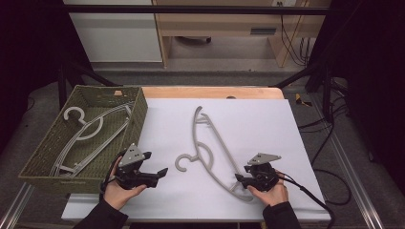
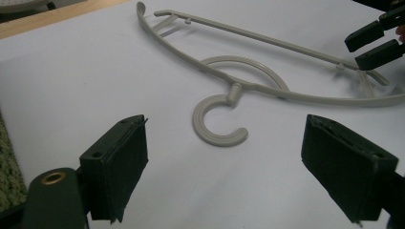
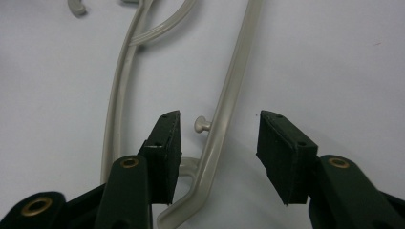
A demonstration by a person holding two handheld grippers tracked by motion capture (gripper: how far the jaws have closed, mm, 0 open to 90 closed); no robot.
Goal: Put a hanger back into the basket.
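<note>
Grey hanger point(image 1: 210, 150) flat on white sheet, centre of bench point(image 1: 267, 109), out of woven basket point(image 1: 138, 114); two more hangers point(image 1: 88, 131) inside basket, left. Long axis runs far-left to near-right; hook points left.

Right hand-held gripper point(image 3: 217, 157) released, jaws straddling hanger's near-right end, pads clear.

Left hand-held gripper point(image 2: 224, 167) released, empty, near hook.

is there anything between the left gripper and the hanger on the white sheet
Nothing visible. The left gripper has its jaws wide apart and faces the hanger across bare white sheet. The hook lies nearest, flat on the sheet. The right gripper is at the hanger's far end, jaws open astride the bar, not in the path.
</note>
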